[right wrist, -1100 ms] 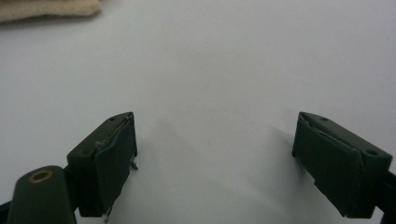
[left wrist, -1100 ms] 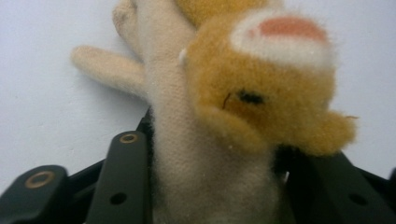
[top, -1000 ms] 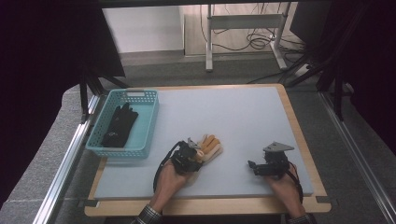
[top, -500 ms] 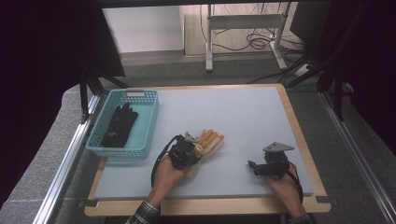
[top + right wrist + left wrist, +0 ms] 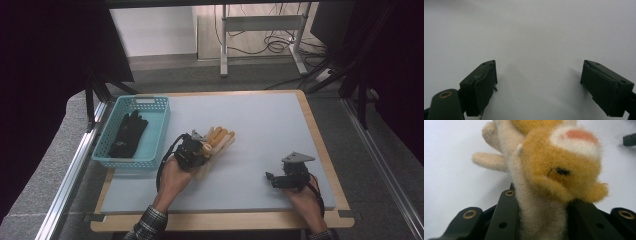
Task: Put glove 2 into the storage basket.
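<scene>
1. Your left gripper sits a little toward 8 o'clock from the middle of the grey table. Its jaws have just been closing and now pinch the fuzzy glove.
2. In the left gripper view the fuzzy glove is squeezed between the two black jaws, cream and orange pile bulging above them, its cream fingers spread toward 11 o'clock.
3. The glove's orange fingers point toward 1 o'clock from your left gripper.
4. Your right gripper rests at 5 o'clock on the table, jaws spread wide with bare table between them.
5. The teal basket at 9 o'clock holds a black glove.
</scene>
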A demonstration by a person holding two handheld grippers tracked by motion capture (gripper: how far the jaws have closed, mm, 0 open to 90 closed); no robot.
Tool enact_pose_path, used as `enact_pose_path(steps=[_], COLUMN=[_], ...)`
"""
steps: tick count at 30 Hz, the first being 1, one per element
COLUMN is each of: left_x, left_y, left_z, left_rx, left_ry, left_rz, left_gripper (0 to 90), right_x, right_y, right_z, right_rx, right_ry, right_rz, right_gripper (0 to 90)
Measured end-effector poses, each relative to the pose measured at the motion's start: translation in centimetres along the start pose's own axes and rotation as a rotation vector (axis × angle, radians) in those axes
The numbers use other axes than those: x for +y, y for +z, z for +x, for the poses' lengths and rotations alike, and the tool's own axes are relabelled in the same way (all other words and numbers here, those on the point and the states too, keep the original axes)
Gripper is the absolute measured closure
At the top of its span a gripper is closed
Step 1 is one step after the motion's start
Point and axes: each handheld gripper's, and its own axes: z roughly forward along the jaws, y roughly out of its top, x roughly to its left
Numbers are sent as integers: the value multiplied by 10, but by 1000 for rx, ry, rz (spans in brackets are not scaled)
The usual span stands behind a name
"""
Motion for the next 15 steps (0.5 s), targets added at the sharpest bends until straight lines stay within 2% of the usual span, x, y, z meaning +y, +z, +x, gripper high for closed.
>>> enact_pose_path(steps=[8,15], left_x=[13,19], left_y=[-17,-35], left_z=[16,37], left_rx=[41,89], left_ry=[-22,-50], left_rz=[-12,-14], left_gripper=[734,734], right_x=[0,0], right_y=[0,0], right_z=[0,0], right_rx=[0,0], right_ry=[2,2], right_rz=[1,0], right_gripper=[131,132])
